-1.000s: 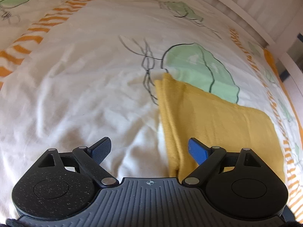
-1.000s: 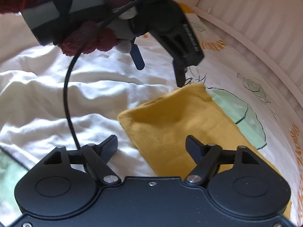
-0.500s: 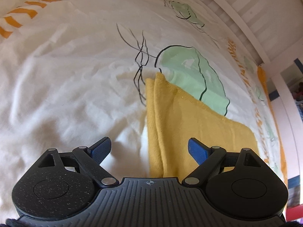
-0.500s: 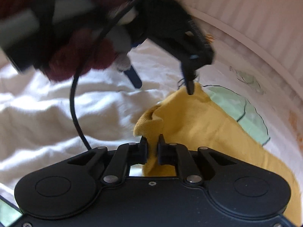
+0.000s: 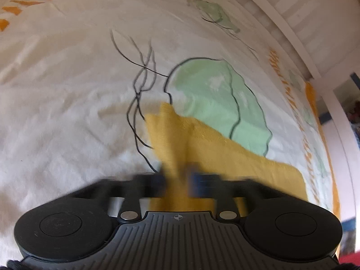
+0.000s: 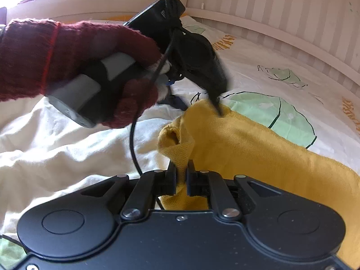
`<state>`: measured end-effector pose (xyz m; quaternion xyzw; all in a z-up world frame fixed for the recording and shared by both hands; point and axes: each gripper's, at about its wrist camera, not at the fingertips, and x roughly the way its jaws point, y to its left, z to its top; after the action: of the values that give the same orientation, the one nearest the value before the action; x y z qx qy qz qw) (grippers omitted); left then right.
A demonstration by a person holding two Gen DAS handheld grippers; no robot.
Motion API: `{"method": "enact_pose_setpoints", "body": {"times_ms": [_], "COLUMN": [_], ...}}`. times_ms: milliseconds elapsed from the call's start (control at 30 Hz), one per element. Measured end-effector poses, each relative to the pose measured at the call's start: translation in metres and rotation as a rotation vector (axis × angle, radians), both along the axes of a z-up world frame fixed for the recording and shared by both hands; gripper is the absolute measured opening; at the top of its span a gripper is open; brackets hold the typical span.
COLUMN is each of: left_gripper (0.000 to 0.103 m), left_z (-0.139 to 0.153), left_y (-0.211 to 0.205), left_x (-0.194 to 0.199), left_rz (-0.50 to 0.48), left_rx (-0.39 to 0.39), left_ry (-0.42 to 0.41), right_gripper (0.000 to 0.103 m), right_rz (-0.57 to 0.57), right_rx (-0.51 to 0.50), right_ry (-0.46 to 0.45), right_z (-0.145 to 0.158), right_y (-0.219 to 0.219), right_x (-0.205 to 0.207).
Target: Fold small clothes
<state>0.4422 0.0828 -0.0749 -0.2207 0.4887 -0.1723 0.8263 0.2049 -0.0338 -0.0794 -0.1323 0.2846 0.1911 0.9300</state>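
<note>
A mustard-yellow garment (image 5: 225,153) lies on the bed sheet, seen again in the right wrist view (image 6: 258,148). My left gripper (image 5: 177,178) is blurred; its jaws are closing, and they pinch a raised fold at the garment's far corner. From the right wrist view, the left gripper (image 6: 198,105) comes down on that corner. My right gripper (image 6: 181,173) is shut on the near corner, which bunches up between its pads.
The white bed sheet (image 5: 67,112) has green leaf prints (image 5: 213,94) and orange stripes. A striped white bed frame (image 6: 281,22) curves along the far side. A hand in a dark red knit glove (image 6: 67,51) holds the left gripper's handle, with a black cable (image 6: 132,144) hanging down.
The left gripper moved in over the garment's far corner and its jaws went from wide open to nearly closed on it. The right gripper shut on the near corner, which bunched up.
</note>
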Motion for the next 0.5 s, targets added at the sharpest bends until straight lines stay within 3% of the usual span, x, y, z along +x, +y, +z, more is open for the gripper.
{"method": "enact_pose_setpoints", "body": {"times_ms": [233, 500], "left_gripper": [0.009, 0.008], "left_z": [0.041, 0.105], "left_y": [-0.029, -0.121], "left_x": [-0.009, -0.027], "left_rz": [-0.038, -0.136], "left_rx": [0.017, 0.056], "left_ry": [-0.097, -0.232], "right_gripper": [0.012, 0.012], "right_rz": [-0.090, -0.317], "right_rx": [0.136, 0.295], "right_ry": [-0.010, -0.053], "right_z": [0.020, 0.056], "right_y": [-0.029, -0.111], "right_x": [-0.008, -0.030]}}
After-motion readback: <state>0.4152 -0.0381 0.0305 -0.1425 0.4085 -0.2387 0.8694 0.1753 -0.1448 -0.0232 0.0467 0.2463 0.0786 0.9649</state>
